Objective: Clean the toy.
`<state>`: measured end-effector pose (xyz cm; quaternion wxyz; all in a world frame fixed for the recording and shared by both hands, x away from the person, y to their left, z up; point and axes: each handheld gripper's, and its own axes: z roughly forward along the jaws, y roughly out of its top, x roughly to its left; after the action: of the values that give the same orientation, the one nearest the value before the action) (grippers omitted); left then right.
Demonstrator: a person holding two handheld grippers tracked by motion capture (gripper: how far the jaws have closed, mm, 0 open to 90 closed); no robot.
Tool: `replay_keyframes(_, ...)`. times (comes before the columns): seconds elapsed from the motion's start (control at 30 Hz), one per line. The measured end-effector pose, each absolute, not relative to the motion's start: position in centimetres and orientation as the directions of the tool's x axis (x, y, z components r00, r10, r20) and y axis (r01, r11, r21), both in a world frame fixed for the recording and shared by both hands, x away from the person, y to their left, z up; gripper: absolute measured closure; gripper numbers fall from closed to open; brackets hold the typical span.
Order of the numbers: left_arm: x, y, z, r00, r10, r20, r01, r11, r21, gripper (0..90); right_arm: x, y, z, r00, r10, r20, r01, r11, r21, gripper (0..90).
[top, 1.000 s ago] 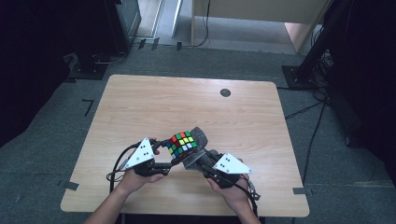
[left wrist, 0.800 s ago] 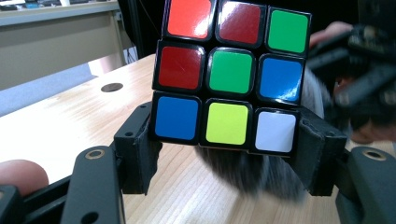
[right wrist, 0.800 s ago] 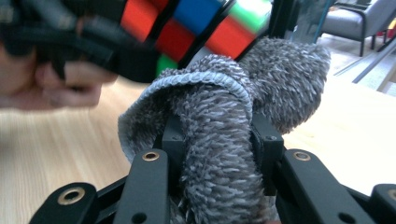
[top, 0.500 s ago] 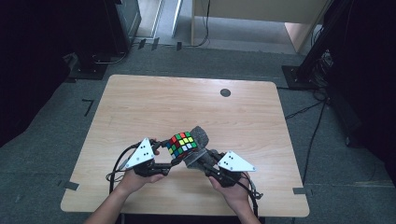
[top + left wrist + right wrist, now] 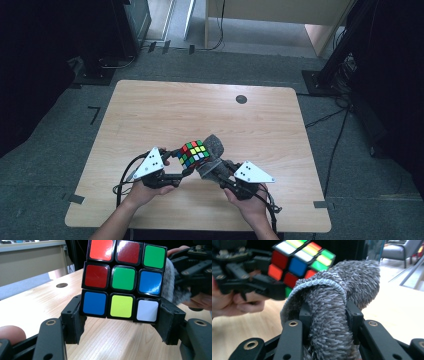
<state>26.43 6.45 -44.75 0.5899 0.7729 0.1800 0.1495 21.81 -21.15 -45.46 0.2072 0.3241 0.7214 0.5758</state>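
On the pale wood table (image 5: 150, 115), low centre of the high view, my left gripper (image 5: 120, 322) clamps the hard, slick puzzle cube (image 5: 122, 280) by its bottom layer's sides, while my right gripper (image 5: 328, 315) pinches the soft grey cloth (image 5: 337, 315), bunched against it.

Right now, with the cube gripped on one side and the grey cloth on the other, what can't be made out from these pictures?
- Puzzle cube: its far faces, turned away in the left gripper view; its top edge is cut off by the frame.
- Grey cloth: its lower end, cut off by the bottom edge of the right gripper view; whether it touches the cube, hidden by its own folds.
- Left gripper and right gripper: jaws too small in the high view.
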Motion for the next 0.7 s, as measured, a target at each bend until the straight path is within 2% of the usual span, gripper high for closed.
replay_keyframes(0.13,26.5,6.7,-44.6,0.887,0.461,0.017,0.102,-0.232,0.967,33.8,21.6,-20.2,-45.9,-0.725,0.688,0.033,0.226,0.193,0.955,66.6)
replay_keyframes(0.23,26.6,6.9,-44.6,0.882,0.471,0.019,0.104,-0.234,0.967,33.8,21.7,-20.7,-45.8,-0.716,0.697,0.032,0.225,0.188,0.956,66.4)
replay_keyframes(0.4,26.8,7.2,-44.8,0.874,0.486,0.022,0.111,-0.242,0.964,33.8,22.4,-23.9,-44.9,-0.608,0.789,0.091,0.259,0.089,0.962,66.0)
replay_keyframes(0.7,27.5,7.5,-45.0,0.849,0.529,0.009,0.143,-0.245,0.959,33.8,23.6,-29.6,-45.5,-0.391,0.914,0.110,0.345,0.034,0.938,65.4)
